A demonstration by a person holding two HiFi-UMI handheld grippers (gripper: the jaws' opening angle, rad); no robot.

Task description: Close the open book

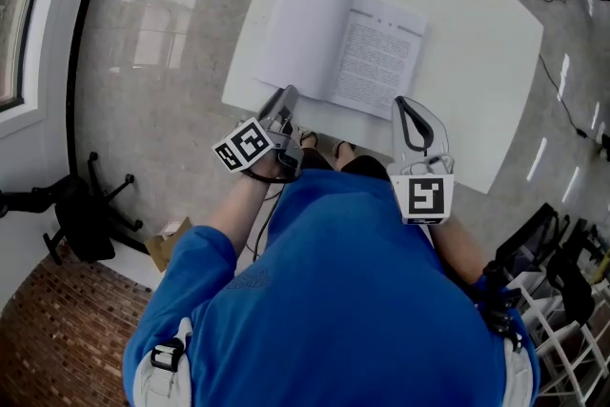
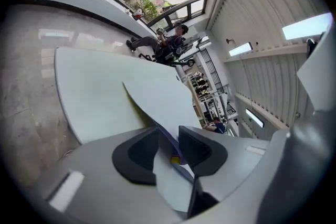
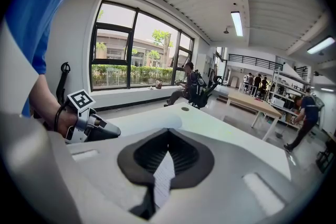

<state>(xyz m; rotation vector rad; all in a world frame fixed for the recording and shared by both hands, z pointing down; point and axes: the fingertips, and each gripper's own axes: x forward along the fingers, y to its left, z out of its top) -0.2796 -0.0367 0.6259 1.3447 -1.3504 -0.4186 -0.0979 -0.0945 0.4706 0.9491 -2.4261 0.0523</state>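
One open book [image 1: 343,43], one table [image 1: 481,48], two tongs [image 1: 286,98] [image 1: 408,110]

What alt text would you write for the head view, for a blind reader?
From above, a person in a blue shirt holds two grippers at the near edge of an open book on a white table: the left gripper at its left corner, the right gripper at its printed right page.
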